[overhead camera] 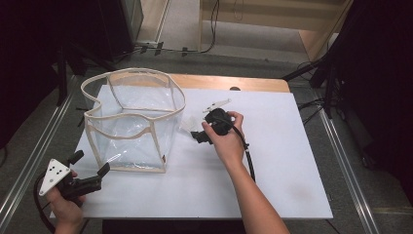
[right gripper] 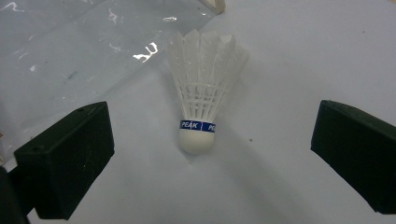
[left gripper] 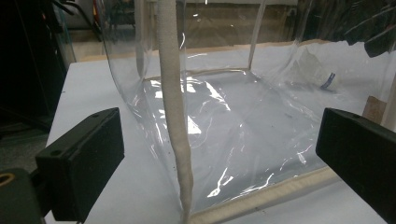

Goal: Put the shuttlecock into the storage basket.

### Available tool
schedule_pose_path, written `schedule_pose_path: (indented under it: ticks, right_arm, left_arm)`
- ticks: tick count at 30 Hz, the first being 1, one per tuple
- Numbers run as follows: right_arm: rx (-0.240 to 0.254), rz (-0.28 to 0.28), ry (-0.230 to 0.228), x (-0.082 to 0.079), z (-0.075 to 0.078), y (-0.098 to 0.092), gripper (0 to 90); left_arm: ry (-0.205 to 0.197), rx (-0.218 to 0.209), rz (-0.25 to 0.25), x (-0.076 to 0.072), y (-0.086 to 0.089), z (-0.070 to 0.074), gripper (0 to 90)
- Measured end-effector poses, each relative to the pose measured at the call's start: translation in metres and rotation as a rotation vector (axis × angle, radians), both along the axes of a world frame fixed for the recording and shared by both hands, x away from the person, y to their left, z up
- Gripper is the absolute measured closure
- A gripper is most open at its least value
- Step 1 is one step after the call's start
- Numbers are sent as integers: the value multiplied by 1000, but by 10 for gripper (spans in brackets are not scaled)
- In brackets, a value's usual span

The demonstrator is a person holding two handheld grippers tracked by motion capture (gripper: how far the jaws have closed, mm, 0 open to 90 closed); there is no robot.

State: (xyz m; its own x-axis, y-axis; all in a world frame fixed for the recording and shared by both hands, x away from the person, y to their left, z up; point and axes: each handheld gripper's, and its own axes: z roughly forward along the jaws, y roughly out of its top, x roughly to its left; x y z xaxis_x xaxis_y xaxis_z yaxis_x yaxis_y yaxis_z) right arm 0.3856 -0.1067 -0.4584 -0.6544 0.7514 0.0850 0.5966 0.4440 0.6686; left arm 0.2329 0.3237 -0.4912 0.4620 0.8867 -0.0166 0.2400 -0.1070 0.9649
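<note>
Right gripper [right gripper: 205, 154], jaws spread wide, faces shuttlecock [right gripper: 204, 88] lying on white table [overhead camera: 292, 161] just beside clear bag [overhead camera: 134, 119]; cork end points toward gripper. Left gripper [overhead camera: 90, 170], also spread, sits near bag's front corner, holding nothing. Risk: closing on feather skirt w/ too much force could crush it; off-centre grip on rounded cork may make it slip or roll.
</note>
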Motion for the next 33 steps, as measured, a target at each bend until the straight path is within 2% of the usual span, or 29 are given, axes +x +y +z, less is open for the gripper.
schedule_pose_path:
  ticks: [2, 3, 8, 10, 14, 15, 16, 17, 22, 29, 33]
  right_arm:
    - [3, -4, 11, 0, -1, 1, 22]
    - [-8, -15, 15, 2, -4, 1, 67]
    - [-3, -11, 50, 6, -10, 4, 68]
    - [3, -3, 66, 7, -13, 6, 134]
    - [-17, -9, 99, 8, -18, 14, 153]
    - [-32, -15, 100, 9, -19, 16, 191]
    - [-32, -15, 100, 9, -19, 16, 191]
    - [-56, -38, 103, 9, -20, 21, 235]
    - [-108, -52, 106, 8, -26, 30, 315]
    - [-123, -69, 117, 10, -33, 36, 422]
    - [-117, -73, 121, 10, -36, 36, 515]
  left_arm:
    - [-1, 0, 0, 0, 0, 0, 18]
    - [1, 1, 1, 0, 0, 0, 17]
    - [-1, 0, -1, 0, -1, 0, 18]
    - [0, -1, 0, 1, -1, 0, 18]
    - [0, 0, -1, 0, 0, 0, 18]
    - [0, -3, 1, 0, 1, 0, 18]
    - [0, -3, 1, 0, 1, 0, 18]
    - [0, -5, 1, 0, 1, 0, 18]
    - [0, -4, 2, 0, 1, 0, 18]
    - [1, -5, 5, 1, 1, 0, 18]
    - [3, -4, 2, 1, 0, 0, 18]
